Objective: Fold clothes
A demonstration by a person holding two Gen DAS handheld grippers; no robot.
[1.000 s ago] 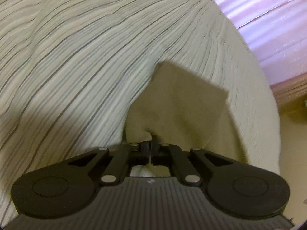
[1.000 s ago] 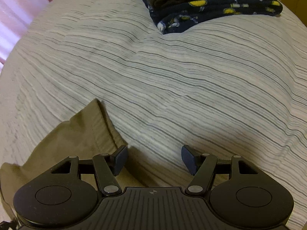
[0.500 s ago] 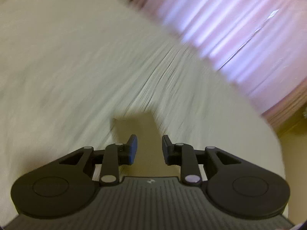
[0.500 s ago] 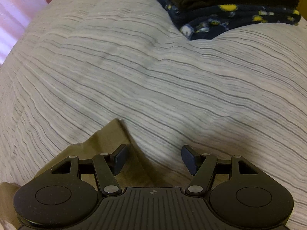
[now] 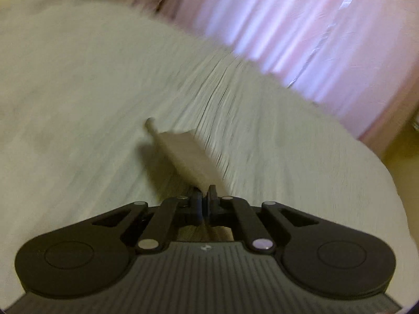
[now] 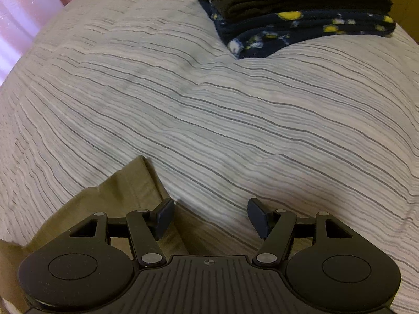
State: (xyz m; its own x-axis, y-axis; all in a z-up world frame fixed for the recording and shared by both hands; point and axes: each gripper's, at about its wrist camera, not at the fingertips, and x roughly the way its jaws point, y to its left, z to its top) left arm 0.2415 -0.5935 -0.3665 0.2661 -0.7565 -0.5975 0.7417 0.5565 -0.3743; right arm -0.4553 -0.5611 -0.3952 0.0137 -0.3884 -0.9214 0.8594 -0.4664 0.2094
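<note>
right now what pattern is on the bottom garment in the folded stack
Navy with yellow and white spots, on the bottom garment of the stack; clearest in the right wrist view.

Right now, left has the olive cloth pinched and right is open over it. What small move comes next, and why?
Probably close the right gripper on the olive cloth: its jaws stand open, the edge beside one pad. The left gripper already pinches the cloth, so a second grip lets both lift it off the striped bedspread.

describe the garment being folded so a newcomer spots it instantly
On the grey-striped white bedspread, look at the near edge, far from the stack of dark folded clothes. The plain olive-khaki cloth garment lies there, the only unpatterned tan piece.
</note>
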